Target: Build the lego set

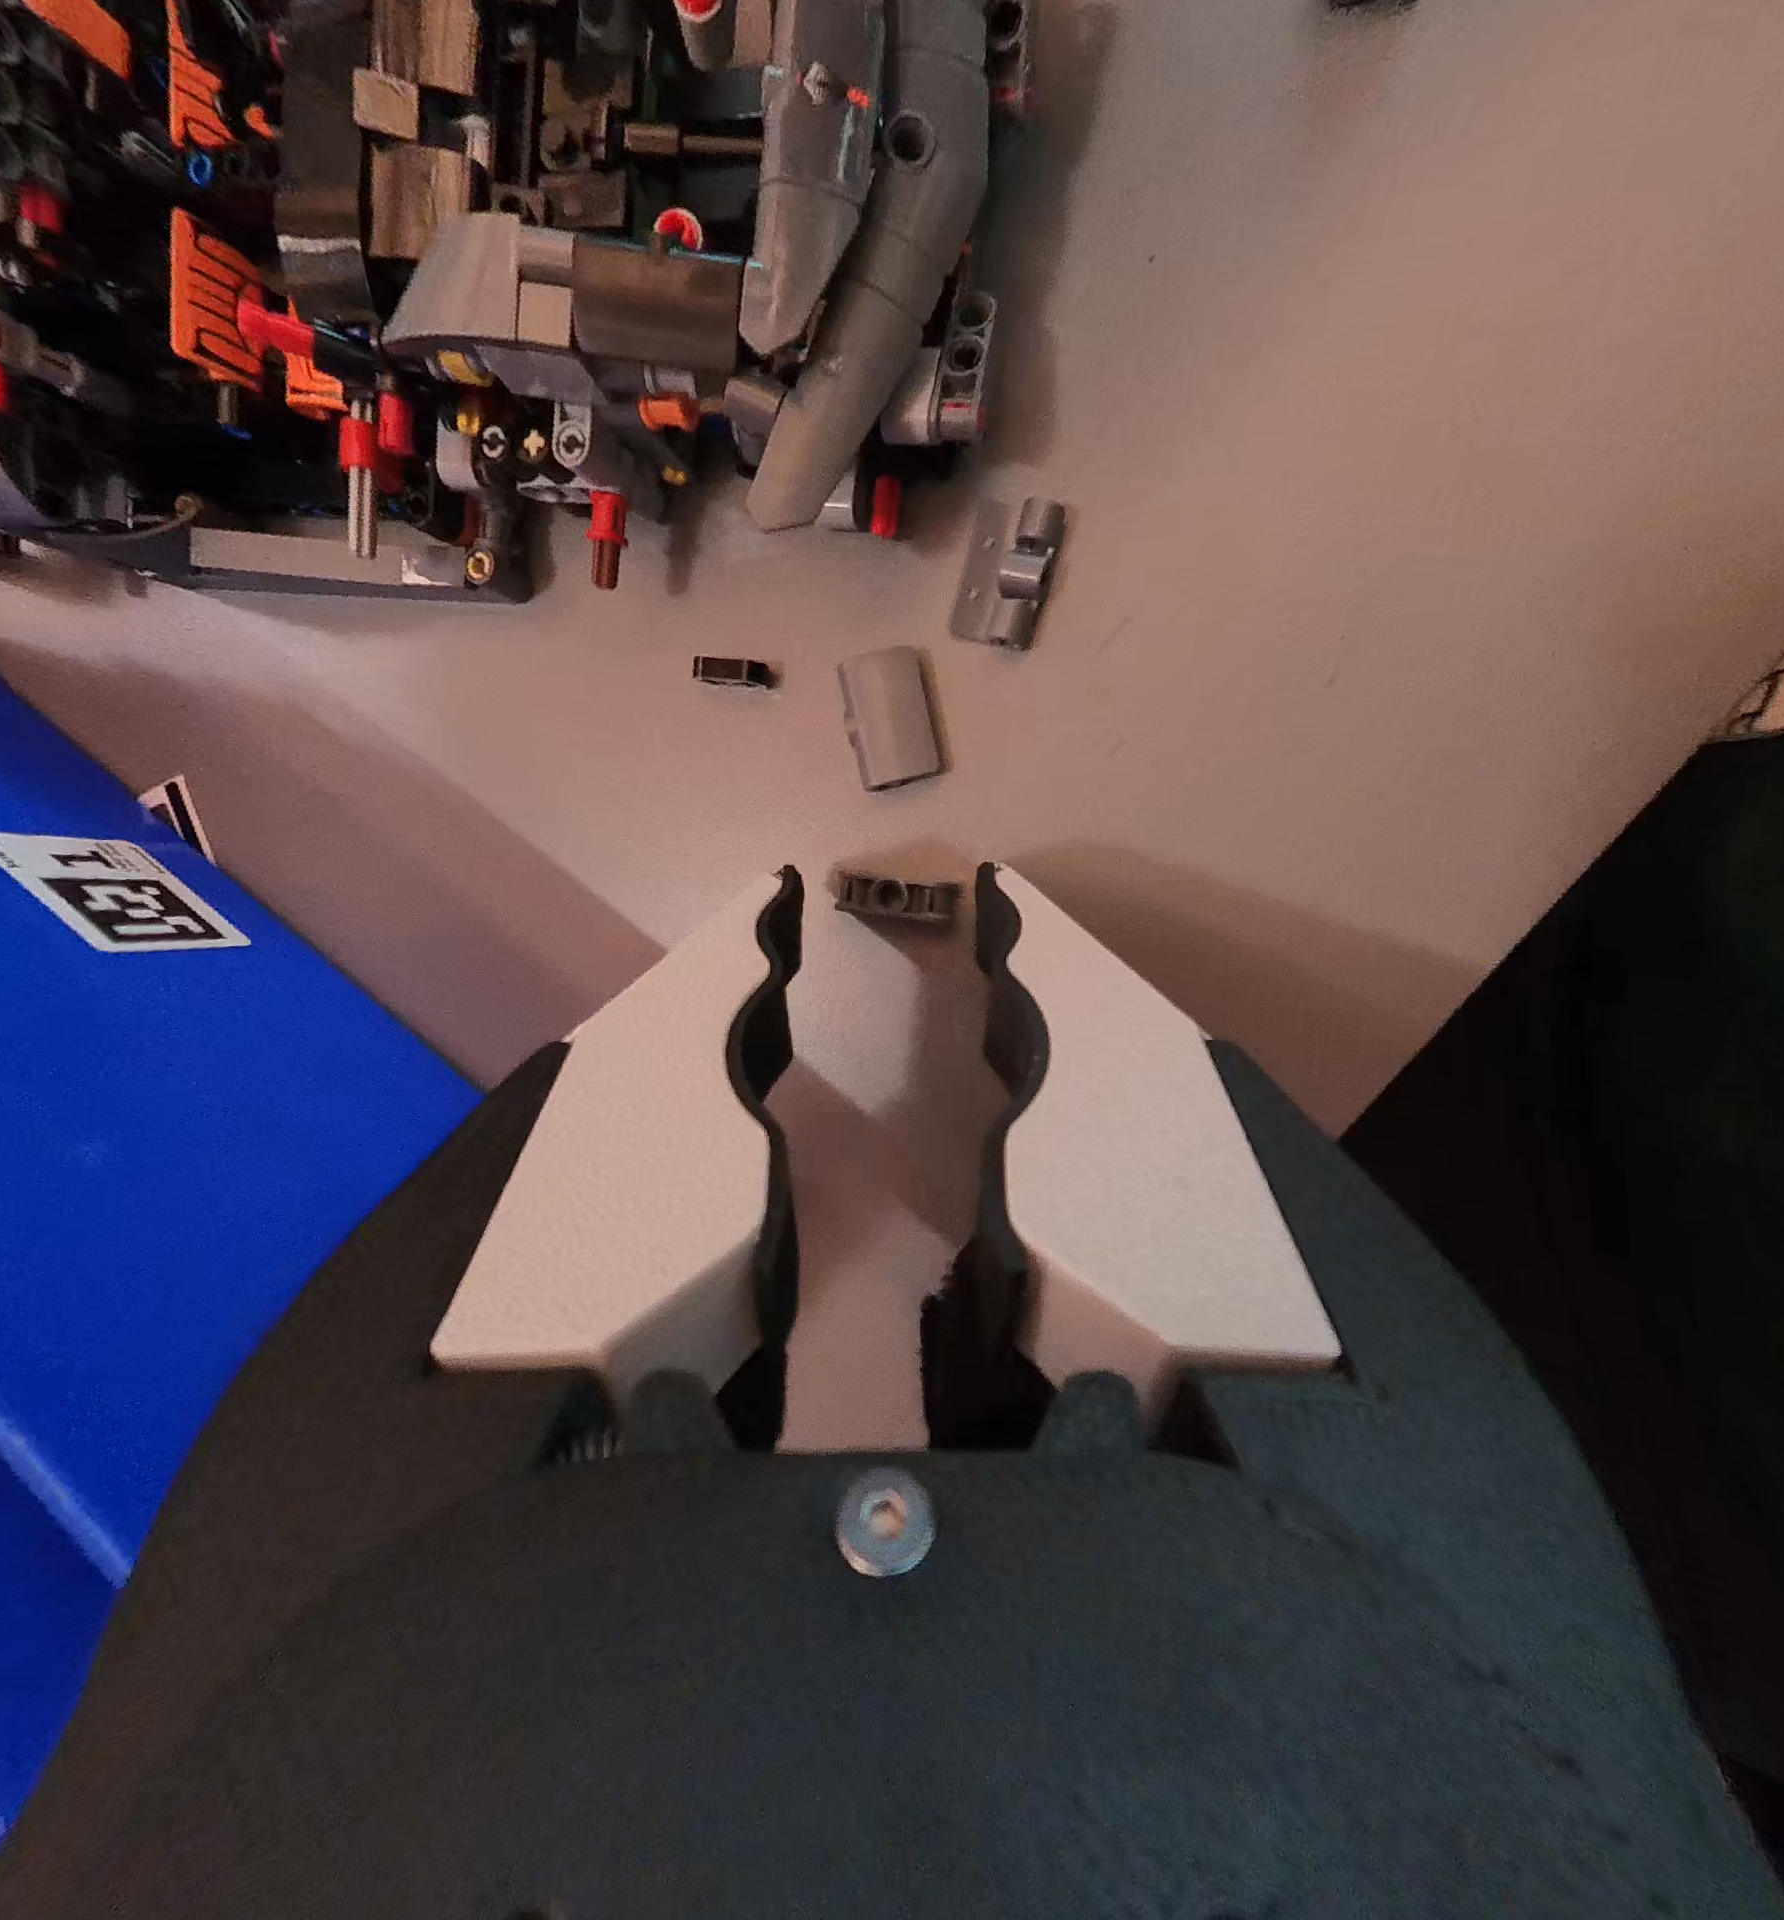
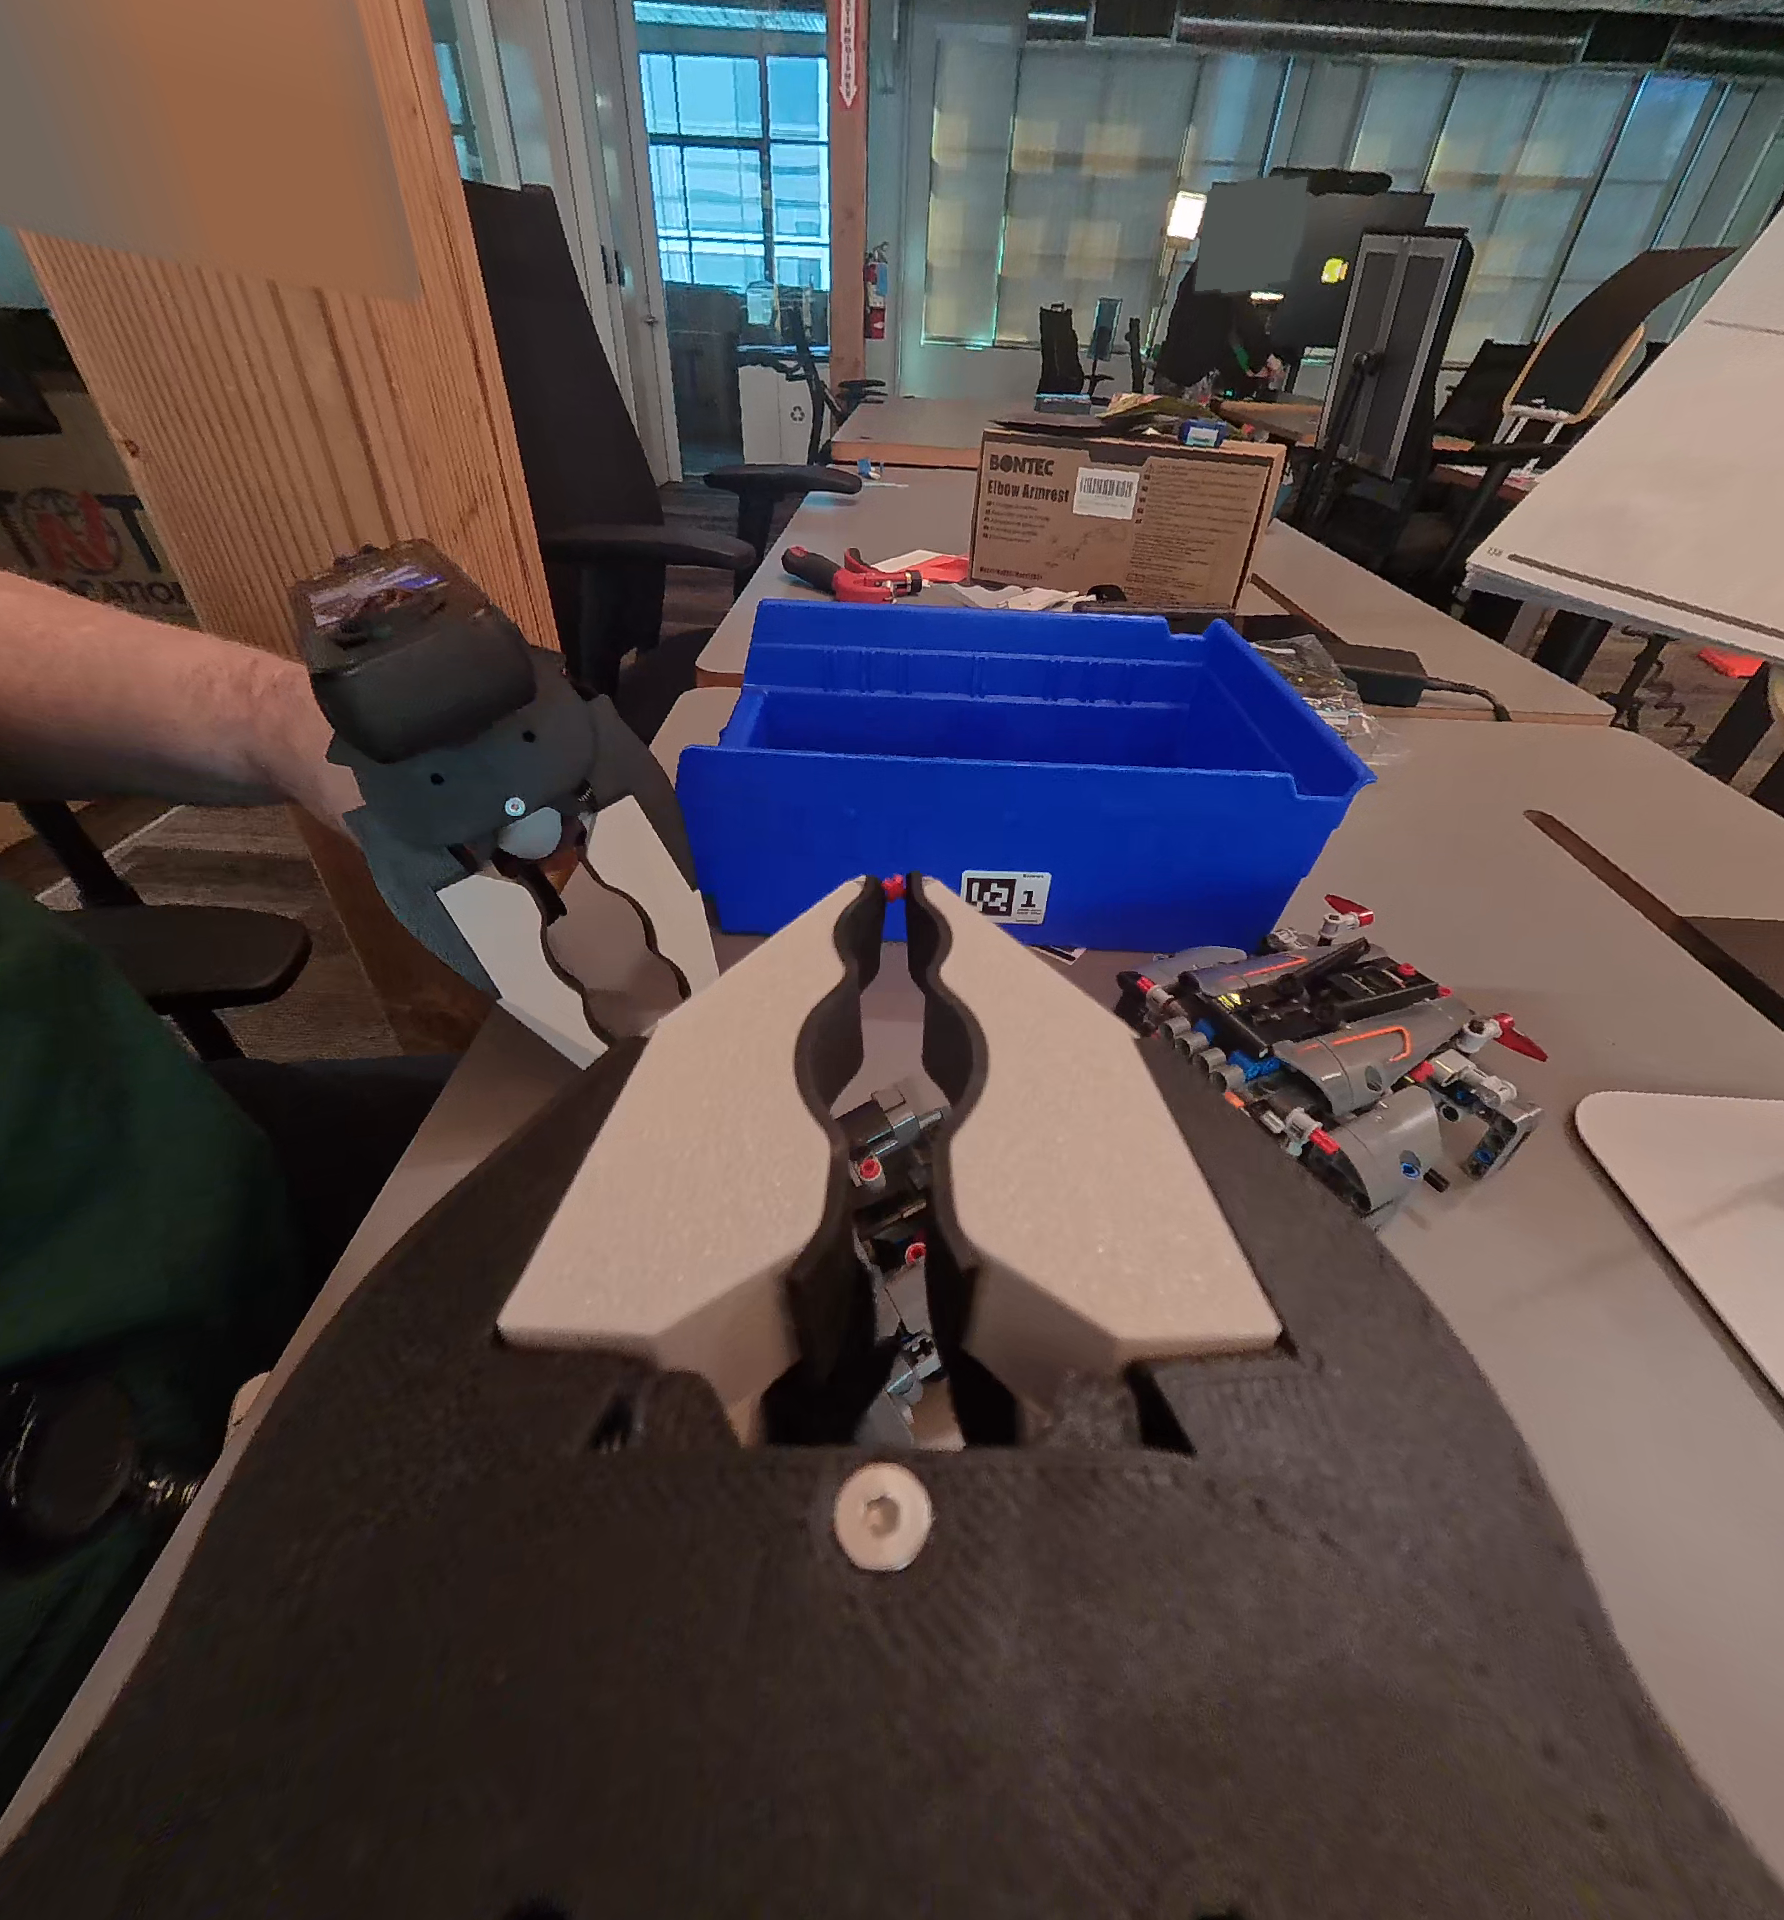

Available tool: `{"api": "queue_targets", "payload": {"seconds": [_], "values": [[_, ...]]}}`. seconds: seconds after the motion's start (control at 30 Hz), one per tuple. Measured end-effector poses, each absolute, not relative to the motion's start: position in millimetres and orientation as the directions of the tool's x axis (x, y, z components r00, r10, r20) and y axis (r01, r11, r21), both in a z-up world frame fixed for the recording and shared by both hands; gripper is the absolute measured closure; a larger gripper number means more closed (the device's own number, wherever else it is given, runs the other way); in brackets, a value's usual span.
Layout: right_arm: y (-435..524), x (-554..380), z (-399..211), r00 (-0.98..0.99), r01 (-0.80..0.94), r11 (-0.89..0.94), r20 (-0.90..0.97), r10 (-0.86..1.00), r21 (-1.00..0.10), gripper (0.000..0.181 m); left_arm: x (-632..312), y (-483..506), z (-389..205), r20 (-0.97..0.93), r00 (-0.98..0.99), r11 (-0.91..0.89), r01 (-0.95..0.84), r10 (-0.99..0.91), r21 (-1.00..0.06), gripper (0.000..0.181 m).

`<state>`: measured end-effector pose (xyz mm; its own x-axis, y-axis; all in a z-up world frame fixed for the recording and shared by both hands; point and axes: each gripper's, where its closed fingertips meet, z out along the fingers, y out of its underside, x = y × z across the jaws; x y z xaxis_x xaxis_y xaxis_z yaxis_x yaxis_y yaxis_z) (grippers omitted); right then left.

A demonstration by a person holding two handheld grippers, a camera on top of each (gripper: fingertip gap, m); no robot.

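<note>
In the left wrist view my left gripper is open, low over the table, with a small dark grey lego piece lying between its fingertips. A large grey, black and orange lego model lies ahead of it. In the right wrist view my right gripper is shut on a small red lego piece at its tips, held above the table. A grey lego assembly shows below through the finger gap. The left gripper also shows at the left, held by a hand, pointing down.
Loose pieces lie ahead of the left gripper: a light grey curved panel, a small dark piece, a grey connector. A blue bin stands behind; it also shows on the left. Another lego model, a white mat. The left gripper's tips are roughly 20 centimeters from the right gripper's.
</note>
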<state>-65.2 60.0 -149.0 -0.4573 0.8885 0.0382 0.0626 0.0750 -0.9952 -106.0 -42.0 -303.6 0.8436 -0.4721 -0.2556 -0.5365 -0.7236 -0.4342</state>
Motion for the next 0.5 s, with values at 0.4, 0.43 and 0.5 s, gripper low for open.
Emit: {"api": "queue_targets", "payload": {"seconds": [0.4, 0.43, 0.5], "values": [[61.7, -65.4, -151.3, -0.455, 0.069, 0.079, 0.039, 0.89, -0.994, 0.179, -95.4, -22.8, -302.6, -0.208, 0.855, -0.728, -0.515, -0.475, -0.453, 0.153], [61.7, -65.1, -150.9, -0.455, 0.068, 0.079, 0.039, 0.89, -0.995, 0.179, -94.7, -21.2, -304.0, -0.199, 0.858, -0.732, -0.508, -0.473, -0.454, 0.154], [62.2, -64.8, -150.6, -0.455, 0.067, 0.077, 0.038, 0.89, -0.995, 0.179, -92.9, -17.9, -306.2, -0.179, 0.865, -0.736, -0.495, -0.469, -0.461, 0.157]]}}
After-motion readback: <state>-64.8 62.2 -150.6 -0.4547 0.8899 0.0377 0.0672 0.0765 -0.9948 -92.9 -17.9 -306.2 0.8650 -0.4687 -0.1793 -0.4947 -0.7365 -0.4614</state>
